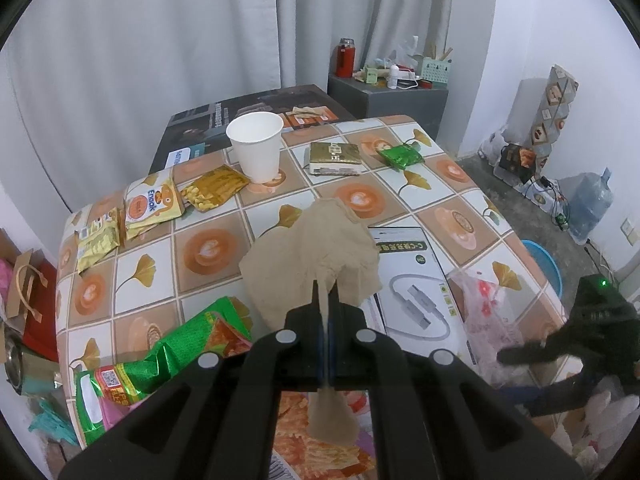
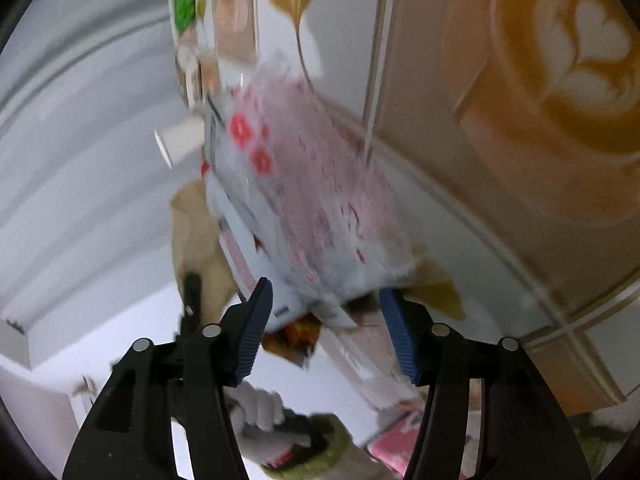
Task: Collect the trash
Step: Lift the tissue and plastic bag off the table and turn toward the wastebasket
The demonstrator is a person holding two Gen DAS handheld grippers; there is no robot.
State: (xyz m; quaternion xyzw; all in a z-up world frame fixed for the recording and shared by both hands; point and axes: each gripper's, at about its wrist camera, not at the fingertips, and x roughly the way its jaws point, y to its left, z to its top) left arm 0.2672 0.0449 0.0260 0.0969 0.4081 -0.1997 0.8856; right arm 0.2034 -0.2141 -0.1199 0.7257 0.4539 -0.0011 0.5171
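Left gripper (image 1: 326, 300): jaws clamped on the brown paper napkin (image 1: 316, 248), pinched at a gathered fold, and the rest hangs limp in front of the fingers above the table (image 1: 132, 264). Hold looks secure; the sheet is soft and light, so we judge no slip risk unless it tears.

Right gripper (image 2: 326, 320): jaws stand apart, blue pads (image 2: 256, 332) either side of the near edge of the clear plastic bag (image 2: 304, 184) with red flower print. The view is blurred, so we can't tell whether a pad touches the film; no pinch visible. In the left wrist view the same bag (image 1: 484, 316) lies at the table's right edge, partly over a white adapter box (image 1: 416, 276), with the right gripper (image 1: 556, 352) just beside it.

Handling, as we judge it: the bag is thin film, near weightless, slippery and crinkly. A flat edge will slide out of the pads. Take it where the film bunches, several layers at once, and close fully. Watch that the box underneath isn't caught too.

Other trash on the table: a green snack bag (image 1: 160, 364) near the left gripper, yellow wrappers (image 1: 148, 208) and a paper cup (image 1: 256, 146) further back, a small green wrapper (image 1: 400, 157) at the far side.
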